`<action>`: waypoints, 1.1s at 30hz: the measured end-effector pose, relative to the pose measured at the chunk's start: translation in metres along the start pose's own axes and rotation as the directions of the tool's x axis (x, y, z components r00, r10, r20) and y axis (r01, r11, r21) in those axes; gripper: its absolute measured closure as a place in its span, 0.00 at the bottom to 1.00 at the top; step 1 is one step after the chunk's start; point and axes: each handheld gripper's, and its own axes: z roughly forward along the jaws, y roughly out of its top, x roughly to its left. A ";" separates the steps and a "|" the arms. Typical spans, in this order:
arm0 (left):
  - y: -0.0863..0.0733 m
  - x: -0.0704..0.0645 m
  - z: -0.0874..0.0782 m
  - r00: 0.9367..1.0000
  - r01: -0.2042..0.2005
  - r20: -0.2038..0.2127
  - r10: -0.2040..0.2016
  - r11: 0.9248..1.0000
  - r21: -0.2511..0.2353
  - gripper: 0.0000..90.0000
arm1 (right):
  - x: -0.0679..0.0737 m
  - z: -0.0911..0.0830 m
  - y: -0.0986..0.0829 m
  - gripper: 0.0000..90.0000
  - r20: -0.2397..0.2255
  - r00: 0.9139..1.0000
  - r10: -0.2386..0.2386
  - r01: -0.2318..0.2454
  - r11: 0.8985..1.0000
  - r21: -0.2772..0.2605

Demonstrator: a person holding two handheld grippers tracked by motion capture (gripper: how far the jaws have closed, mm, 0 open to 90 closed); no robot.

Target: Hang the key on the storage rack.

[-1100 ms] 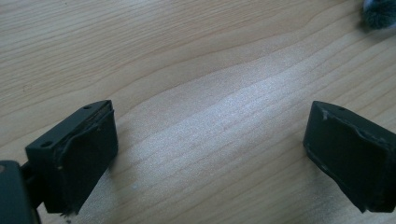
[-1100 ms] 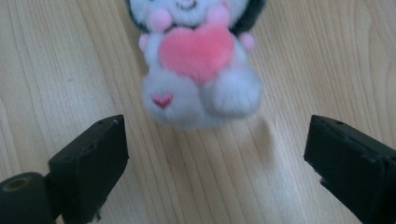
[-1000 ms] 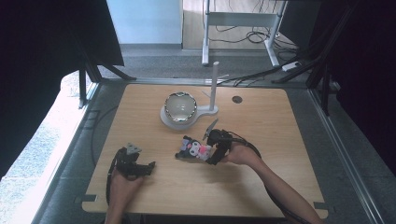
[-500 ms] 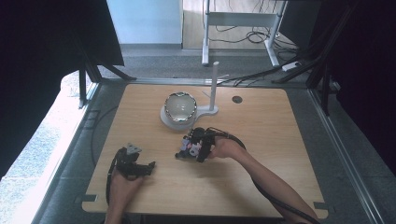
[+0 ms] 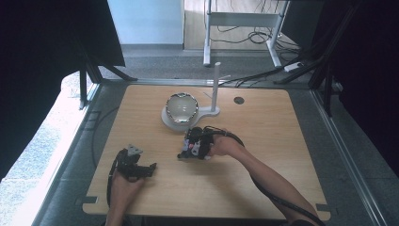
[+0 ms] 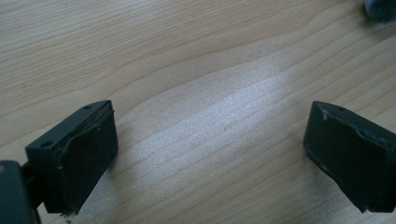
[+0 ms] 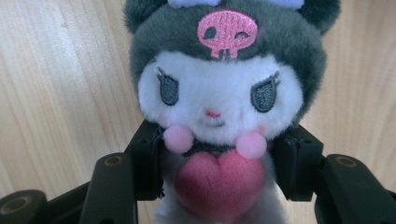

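The right claw (image 5: 187, 149) is clenched on a small plush doll (image 7: 219, 107) with a dark grey hood, a white face, a pink embroidered skull on the forehead and a red heart at its chest. In the right gripper view its two black jaws press against the doll's sides at neck height, just below the two pink pom-poms. In the high view the doll (image 5: 192, 147) sits near the middle of the light wooden desk (image 5: 282, 141), at about six o'clock from a shiny round bowl (image 5: 181, 106) on a white base with a thin upright post. The left claw (image 5: 149, 168) lies at about eight o'clock from the doll, well apart from it; its jaws stand wide and released over bare wood in the left gripper view.
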 end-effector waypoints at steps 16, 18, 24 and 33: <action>0.000 0.000 0.000 1.000 -0.002 0.000 0.002 1.000 0.000 0.03 | -0.021 -0.048 -0.034 0.48 -0.035 0.997 0.066 -0.069 0.995 -0.071; 0.000 0.000 0.000 1.000 0.000 0.000 0.000 1.000 0.000 0.03 | -0.024 -0.053 -0.038 0.48 -0.037 0.996 0.075 -0.078 0.994 -0.078; 0.000 0.000 0.000 1.000 -0.002 -0.001 0.002 1.000 0.001 0.03 | -0.031 -0.069 -0.051 0.48 -0.060 0.992 0.113 -0.119 0.986 -0.118; 0.000 0.000 0.000 1.000 -0.001 -0.001 0.001 1.000 -0.001 0.03 | -0.044 -0.091 -0.068 0.48 -0.019 0.986 0.164 -0.165 0.978 -0.129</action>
